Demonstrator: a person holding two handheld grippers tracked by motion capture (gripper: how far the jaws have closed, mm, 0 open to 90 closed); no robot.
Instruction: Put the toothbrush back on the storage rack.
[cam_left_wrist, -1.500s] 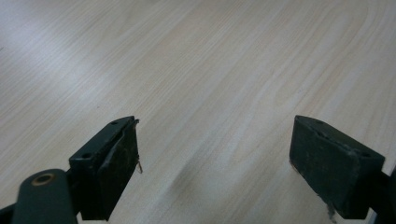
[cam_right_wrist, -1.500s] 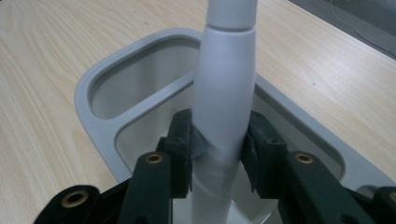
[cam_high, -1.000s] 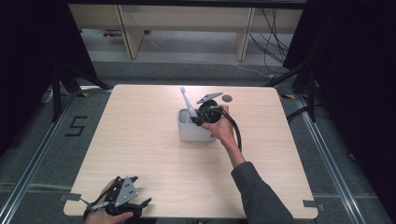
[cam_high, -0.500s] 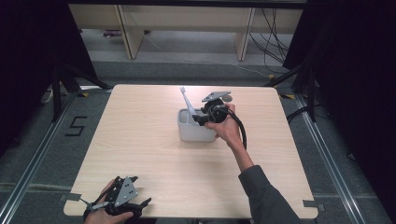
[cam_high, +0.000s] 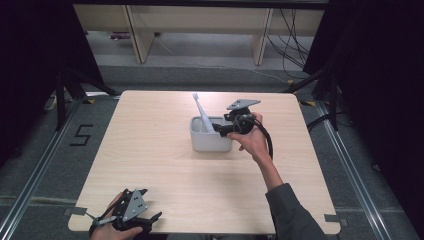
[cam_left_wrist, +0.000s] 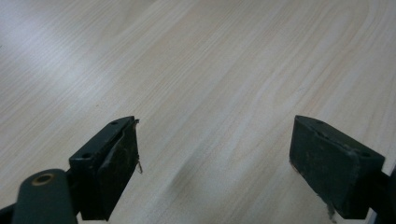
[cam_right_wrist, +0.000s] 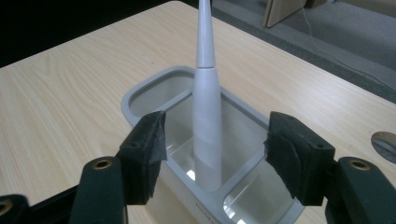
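A white electric toothbrush (cam_high: 200, 114) stands leaning in a grey-white compartmented holder (cam_high: 210, 142) at the middle of the wooden table (cam_high: 150, 150). My right gripper (cam_high: 221, 129) hovers at the holder's right rim. Its jaws have just been opening. In the right gripper view the toothbrush handle (cam_right_wrist: 207, 116) rises from the holder (cam_right_wrist: 140, 100) in line with the gap of the right gripper (cam_right_wrist: 217, 129), and neither pad touches it. My left gripper (cam_high: 152, 219) rests at the table's front left corner, its jaws wide apart over bare wood in the left gripper view (cam_left_wrist: 215, 154).
A round grey disc (cam_right_wrist: 385, 140) is set in the tabletop beyond the holder. Wooden shelving (cam_high: 200, 25) and cables (cam_high: 295, 40) stand behind the table. The floor at the left bears a "5" mark (cam_high: 81, 135). Dark curtains close both sides.
The right gripper let go of the toothbrush, opened, and drew back to the right and slightly up. The toothbrush stays standing in the holder. The left gripper has not moved.
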